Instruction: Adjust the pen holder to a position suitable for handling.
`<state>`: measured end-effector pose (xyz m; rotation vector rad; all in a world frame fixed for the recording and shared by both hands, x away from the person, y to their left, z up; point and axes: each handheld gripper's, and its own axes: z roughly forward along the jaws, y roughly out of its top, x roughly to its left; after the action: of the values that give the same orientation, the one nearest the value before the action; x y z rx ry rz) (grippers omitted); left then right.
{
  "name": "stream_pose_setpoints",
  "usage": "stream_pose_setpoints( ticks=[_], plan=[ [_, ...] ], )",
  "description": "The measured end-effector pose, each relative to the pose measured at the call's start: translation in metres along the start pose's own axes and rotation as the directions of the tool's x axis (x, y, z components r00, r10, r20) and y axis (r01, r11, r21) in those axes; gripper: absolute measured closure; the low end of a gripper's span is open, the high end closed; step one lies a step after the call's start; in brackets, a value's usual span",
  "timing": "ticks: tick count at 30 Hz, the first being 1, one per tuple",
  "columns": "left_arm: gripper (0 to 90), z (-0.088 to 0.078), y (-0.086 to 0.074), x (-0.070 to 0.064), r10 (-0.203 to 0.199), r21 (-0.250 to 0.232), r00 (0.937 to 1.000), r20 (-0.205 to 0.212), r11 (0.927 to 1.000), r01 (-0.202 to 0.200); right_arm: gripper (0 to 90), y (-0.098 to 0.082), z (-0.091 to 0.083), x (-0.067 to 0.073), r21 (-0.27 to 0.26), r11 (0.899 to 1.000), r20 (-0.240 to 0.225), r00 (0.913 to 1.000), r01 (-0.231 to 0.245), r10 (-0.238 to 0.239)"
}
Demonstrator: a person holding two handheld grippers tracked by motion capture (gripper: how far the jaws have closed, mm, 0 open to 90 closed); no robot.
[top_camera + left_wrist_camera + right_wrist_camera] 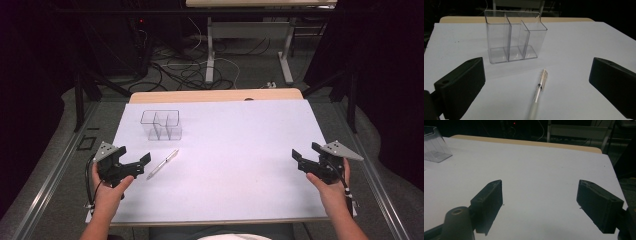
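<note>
1. A white sheet [240, 150] covers the wooden table [215, 95]. On it stand a clear plastic organizer [161, 124] and, nearer the person, a pen [163, 164]. Beyond the table's far edge, cables [185, 70] lie on the floor around the legs of another table [210, 50].

2. The left gripper [131, 164] is held at the sheet's near-left corner, its jaws spread wide with nothing between them. Nothing lies between it and the pen, which sits just beside its jaw tips to the right.

3. The right gripper [304, 156] is held near the sheet's right edge, well apart from both objects. Its jaws are also spread wide and hold nothing; bare sheet lies ahead of them.

4. The left gripper view shows what the high view blurs: the organizer [515, 37] has 3 compartments, a taller one at the left and a lower one at the right, all empty. The pen [540, 87] has a clear barrel and a capped or clipped end.

5. The right gripper view catches only a corner of the organizer [435, 145] at its upper left, plus the table's wooden far edge [524, 142].

6. In the high view the pen's long axis runs diagonally, from near-left to far-right. Its clip end points away toward the organizer, without touching it. The pen lies flat on the sheet.
</note>
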<state>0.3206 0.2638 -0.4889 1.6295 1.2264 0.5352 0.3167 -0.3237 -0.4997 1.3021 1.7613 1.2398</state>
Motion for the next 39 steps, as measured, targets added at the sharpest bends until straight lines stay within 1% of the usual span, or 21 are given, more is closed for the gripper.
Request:
stream_pose_setpoints(
  ticks=[2, 6, 8, 10, 14, 15, 16, 18, 20, 21, 22, 24, 25, 26, 27, 29, 32, 33, 34, 36, 39],
  plan=[
    [0.6, 0.001, 0.000, 0.000, 0.006, 0.001, 1.0000, -0.007, 1.0000, -0.006, 21.5, 0.000, 0.000, -0.001, 0.018, 1.000, -0.006, 0.9999, -0.015, 0.015],
    [1.5, 0.005, 0.003, -0.002, 0.010, 0.019, 0.9989, -0.046, 0.9998, -0.009, 22.9, 0.003, -0.003, -0.001, 0.010, 1.000, 0.006, 1.0000, -0.001, 0.001],
    [3.0, 0.005, 0.005, -0.003, 0.011, 0.016, 0.9986, -0.052, 0.9998, -0.011, 23.4, 0.003, -0.002, 0.001, -0.023, 1.000, 0.009, 0.9999, -0.004, 0.005],
    [7.0, 0.005, 0.011, -0.005, 0.008, 0.011, 0.9972, -0.075, 0.9999, -0.007, 24.2, 0.004, -0.003, 0.004, -0.018, 1.000, 0.016, 0.9997, -0.017, 0.017],
    [16.6, 0.005, 0.029, -0.010, -0.013, -0.017, 0.9964, -0.083, 0.9998, 0.012, 25.6, 0.003, -0.004, 0.005, -0.008, 1.000, 0.010, 0.9999, -0.013, 0.013],
    [16.6, 0.006, 0.035, -0.011, -0.015, -0.024, 0.9962, -0.086, 0.9996, 0.013, 26.1, 0.003, -0.002, 0.007, -0.043, 0.999, 0.021, 0.9995, -0.022, 0.023],
    [18.4, 0.008, 0.040, -0.013, -0.015, -0.028, 0.9958, -0.090, 0.9995, 0.013, 26.5, 0.004, -0.007, 0.007, -0.002, 1.000, 0.019, 0.9998, -0.010, 0.010],
    [23.6, 0.010, 0.048, -0.015, -0.025, -0.034, 0.9939, -0.107, 0.9992, 0.021, 27.1, 0.005, -0.009, 0.009, -0.009, 1.000, 0.027, 0.9996, -0.004, 0.004],
    [26.9, 0.015, 0.058, -0.016, -0.044, -0.050, 0.9920, -0.119, 0.9980, 0.038, 27.9, 0.005, -0.011, 0.009, -0.018, 1.000, 0.030, 0.9995, 0.011, -0.010],
    [29.3, 0.018, 0.066, -0.017, -0.045, -0.045, 0.9894, -0.139, 0.9982, 0.039, 28.2, 0.004, -0.007, 0.010, -0.076, 0.997, 0.037, 0.9993, 0.000, 0.003],
    [31.3, 0.018, 0.066, -0.017, -0.045, -0.045, 0.9894, -0.139, 0.9982, 0.039, 28.2, 0.004, -0.007, 0.010, -0.076, 0.997, 0.037, 0.9993, 0.000, 0.003],
    [34.6, 0.021, 0.075, -0.016, -0.038, -0.031, 0.9860, -0.162, 0.9989, 0.034, 29.3, 0.005, -0.011, 0.010, -0.022, 1.000, 0.025, 0.9997, 0.008, -0.007],
    [35.7, 0.023, 0.080, -0.016, -0.040, -0.019, 0.9832, -0.178, 0.9991, 0.037, 29.6, 0.005, -0.010, 0.010, -0.023, 1.000, 0.021, 0.9997, 0.011, -0.011],
    [36.0, 0.028, 0.091, -0.012, -0.070, 0.020, 0.9791, -0.191, 0.9970, 0.075, 29.9, 0.004, -0.009, 0.010, -0.023, 1.000, 0.015, 0.9999, 0.007, -0.007],
    [36.8, 0.030, 0.097, -0.010, -0.090, 0.048, 0.9811, -0.172, 0.9939, 0.099, 30.2, 0.004, -0.010, 0.011, -0.011, 1.000, 0.013, 0.9999, 0.003, -0.002],
    [38.2, 0.032, 0.102, -0.009, -0.096, 0.056, 0.9807, -0.170, 0.9927, 0.107, 30.3, 0.004, -0.009, 0.010, -0.011, 1.000, 0.010, 0.9999, 0.010, -0.010],
    [39.6, 0.039, 0.116, -0.007, -0.084, 0.086, 0.9732, -0.214, 0.9908, 0.105, 30.2, 0.005, -0.008, 0.009, -0.022, 1.000, 0.005, 0.9998, 0.018, -0.018],
    [40.7, 0.042, 0.120, -0.006, -0.071, 0.098, 0.9701, -0.232, 0.9906, 0.096, 30.2, 0.004, -0.005, 0.008, -0.054, 0.998, 0.017, 0.9998, 0.015, -0.014],
    [41.6, 0.046, 0.122, -0.005, -0.059, 0.102, 0.9669, -0.248, 0.9910, 0.086, 30.2, 0.004, -0.007, 0.007, -0.024, 1.000, 0.015, 0.9998, 0.012, -0.012],
    [42.8, 0.052, 0.127, -0.003, -0.059, 0.131, 0.9660, -0.251, 0.9869, 0.095, 30.2, 0.004, -0.007, 0.006, -0.008, 1.000, 0.010, 0.9999, 0.005, -0.005],
    [42.9, 0.061, 0.132, 0.002, -0.105, 0.189, 0.9578, -0.268, 0.9689, 0.160, 30.2, 0.003, -0.005, 0.007, -0.006, 1.000, 0.001, 1.0000, -0.008, 0.008]
  ],
)
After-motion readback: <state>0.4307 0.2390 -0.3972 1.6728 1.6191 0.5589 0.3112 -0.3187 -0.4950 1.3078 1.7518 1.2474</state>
